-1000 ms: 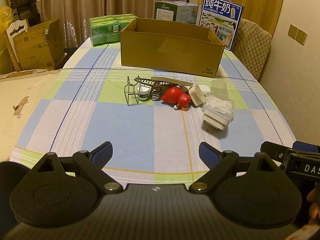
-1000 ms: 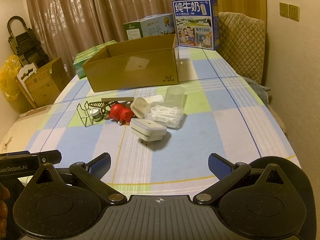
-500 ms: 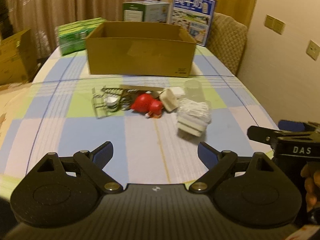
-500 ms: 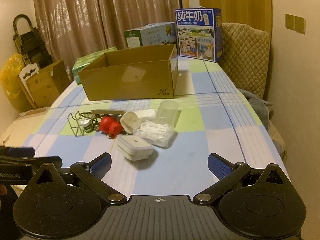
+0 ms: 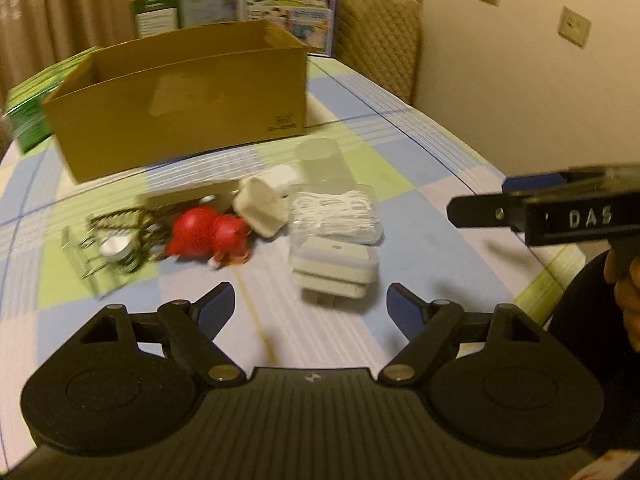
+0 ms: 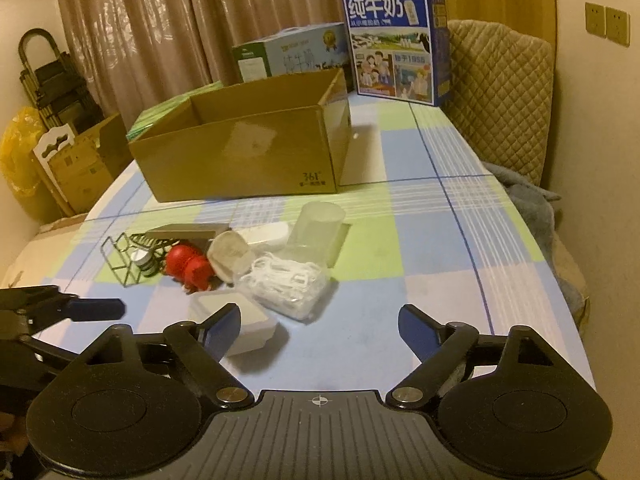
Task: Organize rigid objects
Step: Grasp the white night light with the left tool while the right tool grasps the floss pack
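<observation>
Hovering near white adapter [image 5: 335,268]: left gripper [image 5: 310,306], right gripper [image 6: 320,330], both jaws apart, just been narrowing, nothing between.

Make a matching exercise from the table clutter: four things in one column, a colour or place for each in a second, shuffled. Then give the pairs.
Things:
1. cardboard box
2. toy
3. wire rack
4. milk carton

Descriptions:
A. red, in the middle of the pile
B. blue, upright at the table's far end
C. brown, open-topped, behind the pile
D. at the left end of the pile

Pairs: 1-C, 2-A, 3-D, 4-B
</observation>
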A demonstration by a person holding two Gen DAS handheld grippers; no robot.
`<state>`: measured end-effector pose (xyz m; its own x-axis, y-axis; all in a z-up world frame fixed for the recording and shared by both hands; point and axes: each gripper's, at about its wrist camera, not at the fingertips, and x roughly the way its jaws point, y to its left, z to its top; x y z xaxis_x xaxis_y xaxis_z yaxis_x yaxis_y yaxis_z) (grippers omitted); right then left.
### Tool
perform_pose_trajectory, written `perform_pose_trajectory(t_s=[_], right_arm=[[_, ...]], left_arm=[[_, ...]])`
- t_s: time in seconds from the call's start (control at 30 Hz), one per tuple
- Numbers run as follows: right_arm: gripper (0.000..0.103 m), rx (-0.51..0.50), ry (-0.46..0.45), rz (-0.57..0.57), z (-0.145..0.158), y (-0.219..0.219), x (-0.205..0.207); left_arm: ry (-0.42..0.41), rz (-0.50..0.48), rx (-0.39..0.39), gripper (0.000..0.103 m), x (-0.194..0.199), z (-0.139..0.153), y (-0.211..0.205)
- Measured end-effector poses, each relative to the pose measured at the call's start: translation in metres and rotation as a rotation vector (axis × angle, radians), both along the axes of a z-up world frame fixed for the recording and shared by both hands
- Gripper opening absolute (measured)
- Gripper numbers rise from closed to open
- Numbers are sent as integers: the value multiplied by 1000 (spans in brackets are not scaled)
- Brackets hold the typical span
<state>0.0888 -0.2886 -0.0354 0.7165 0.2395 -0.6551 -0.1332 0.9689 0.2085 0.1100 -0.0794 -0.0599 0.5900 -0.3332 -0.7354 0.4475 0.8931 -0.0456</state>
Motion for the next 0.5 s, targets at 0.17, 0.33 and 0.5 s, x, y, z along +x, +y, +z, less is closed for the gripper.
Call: perform_pose_trajectory(t_s=[0.17, 0.33, 0.5], right_arm=[[83, 1, 22, -10, -9, -9, 14], [83, 20, 56, -15, -17, -14, 26], [83, -11, 56, 12, -22, -7, 39]], left_arm=[[4, -89, 32, 80, 21, -21, -17], [14, -131, 26, 74, 36, -36, -27], [15, -131, 23, 61, 42, -40, -30]])
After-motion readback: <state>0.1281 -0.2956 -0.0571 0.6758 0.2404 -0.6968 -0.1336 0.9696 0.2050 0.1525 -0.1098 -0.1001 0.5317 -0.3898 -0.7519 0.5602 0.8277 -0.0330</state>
